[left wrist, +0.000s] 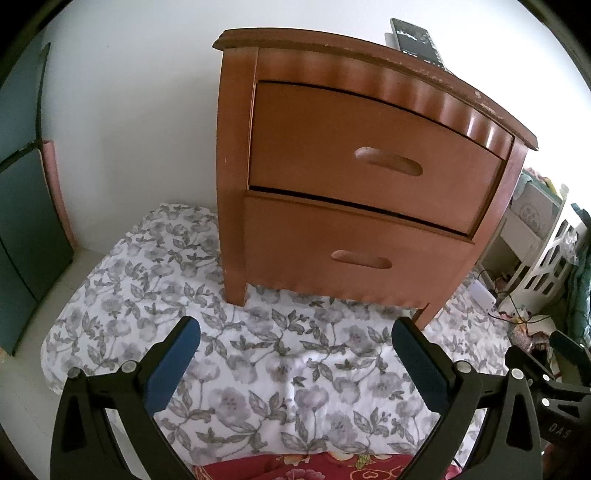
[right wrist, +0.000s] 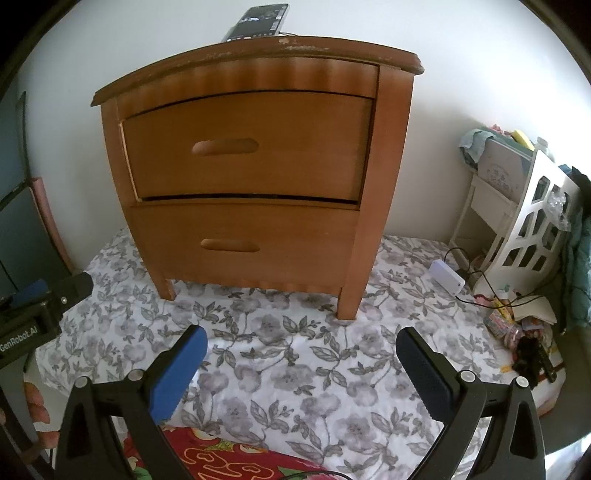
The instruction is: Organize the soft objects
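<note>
Soft objects here are, as we judge, the red patterned cloth (right wrist: 221, 458) and the grey floral sheet (left wrist: 258, 369), and both lie in front of the wooden nightstand (left wrist: 351, 177): the sheet spreads under its legs and toward us, the red cloth sits at the near edge of the sheet, farthest from the nightstand and just under our grippers. We hold the left gripper (left wrist: 295, 336) and the right gripper (right wrist: 302, 341) spread wide and empty, side by side above the sheet, both facing the nightstand. Nothing is grasped yet, so we think the step in hand is the first reach for the red cloth. To do it well we should lower both grippers to the near edge, pinch one corner with each, and take only the red layer, not the sheet under it. A pinch near the corners should keep the cloth flat when lifted. Both drawers of the nightstand look closed, or almost closed; whether the cloth must go inside we cannot tell. On top of the nightstand lies a dark phone (right wrist: 258, 22). To the right of the nightstand we see a white charger (right wrist: 447, 277) with cables and a white shelf (right wrist: 524, 229) with clutter; behind it is a plain white wall (right wrist: 443, 92).
</note>
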The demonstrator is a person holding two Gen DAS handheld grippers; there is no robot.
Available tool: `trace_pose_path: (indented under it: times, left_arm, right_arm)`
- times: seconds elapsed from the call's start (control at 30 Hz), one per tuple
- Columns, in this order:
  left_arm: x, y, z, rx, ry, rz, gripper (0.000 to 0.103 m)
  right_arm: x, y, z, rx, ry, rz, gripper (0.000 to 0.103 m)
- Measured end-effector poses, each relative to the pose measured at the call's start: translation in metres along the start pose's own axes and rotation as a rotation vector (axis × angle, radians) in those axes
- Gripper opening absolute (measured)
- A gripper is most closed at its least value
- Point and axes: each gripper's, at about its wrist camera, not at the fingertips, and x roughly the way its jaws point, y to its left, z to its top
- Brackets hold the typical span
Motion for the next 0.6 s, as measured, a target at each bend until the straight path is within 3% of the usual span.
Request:
trace_pose_path:
  times: [0.37,0.6]
  left_arm:
    - [0.011,0.004,-0.001,0.035,-0.015,0.031,0.103]
    - [0.027,0.022,0.001,0.000,0.028,0.042,0.103]
  right_arm:
    - [0.016,0.006,0.003,-0.025,0.017,0.005,0.103]
    - [0.034,0.015,0.029,-0.128,-0.047,0.030,0.103]
